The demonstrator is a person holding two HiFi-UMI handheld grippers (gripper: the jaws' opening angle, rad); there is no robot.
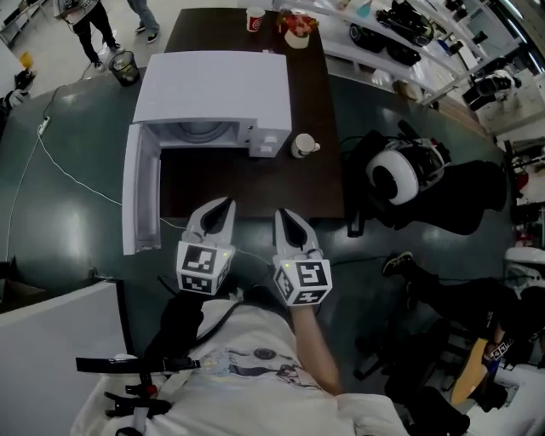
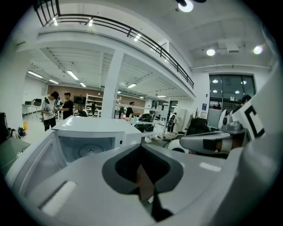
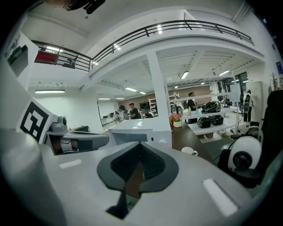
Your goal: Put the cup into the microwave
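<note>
A white microwave (image 1: 213,98) stands on the dark table (image 1: 315,94), its door (image 1: 136,192) swung open to the left and the cavity (image 1: 200,134) showing. A white cup (image 1: 304,146) with a handle sits on the table just right of the microwave. My left gripper (image 1: 223,209) and right gripper (image 1: 285,217) hover side by side over the table's near edge, both shut and holding nothing. The left gripper view faces the open microwave (image 2: 88,137) over the closed left gripper (image 2: 141,152). In the right gripper view the cup (image 3: 189,150) lies ahead to the right of the closed right gripper (image 3: 140,152).
A red cup (image 1: 255,19) and a flower pot (image 1: 296,32) stand at the table's far end. A black chair bearing a white headset (image 1: 396,174) is to the right of the table. A white cable (image 1: 60,166) runs over the floor at left. People stand far behind.
</note>
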